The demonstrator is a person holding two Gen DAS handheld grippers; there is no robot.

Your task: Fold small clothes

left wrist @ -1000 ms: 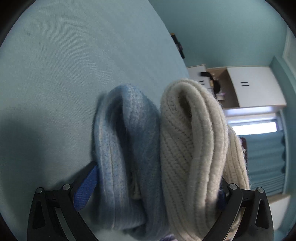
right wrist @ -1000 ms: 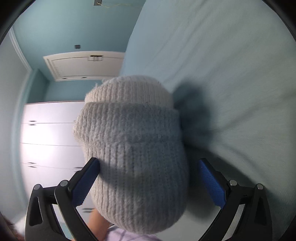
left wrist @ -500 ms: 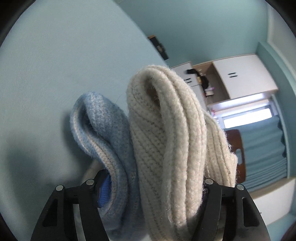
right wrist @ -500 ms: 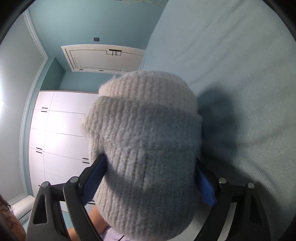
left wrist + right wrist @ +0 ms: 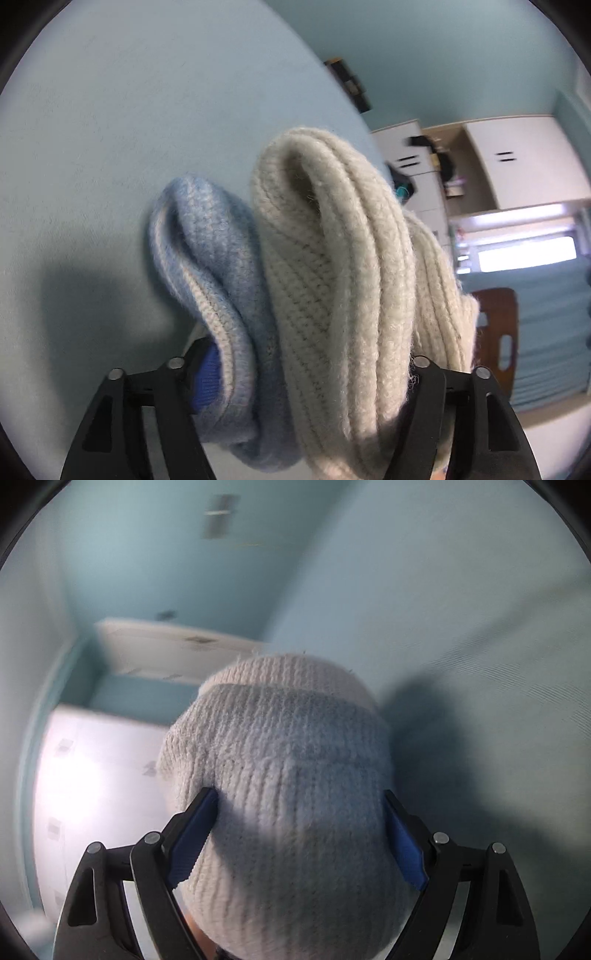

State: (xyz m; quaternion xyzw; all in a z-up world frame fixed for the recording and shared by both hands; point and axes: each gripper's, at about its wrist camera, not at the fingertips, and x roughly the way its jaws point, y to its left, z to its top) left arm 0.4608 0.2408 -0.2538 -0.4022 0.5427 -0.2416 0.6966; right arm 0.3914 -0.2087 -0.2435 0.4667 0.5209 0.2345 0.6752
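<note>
Here the left tool (image 5: 306, 373) clamps a folded knit bundle (image 5: 332, 280), blue part left and cream part right, though its jaws are easing apart; the right pad is buried in wool. The right tool (image 5: 295, 834) squeezes the grey-white knit (image 5: 280, 775) (the background is blurred). Pale blue bed sheet (image 5: 129, 129) lies open beyond, with its edge on the right.

— Any lettering, labels or numbers legible anywhere?
— None. Looked over both wrist views, twelve o'clock round to twelve again; found no readable text, brand or sign.
</note>
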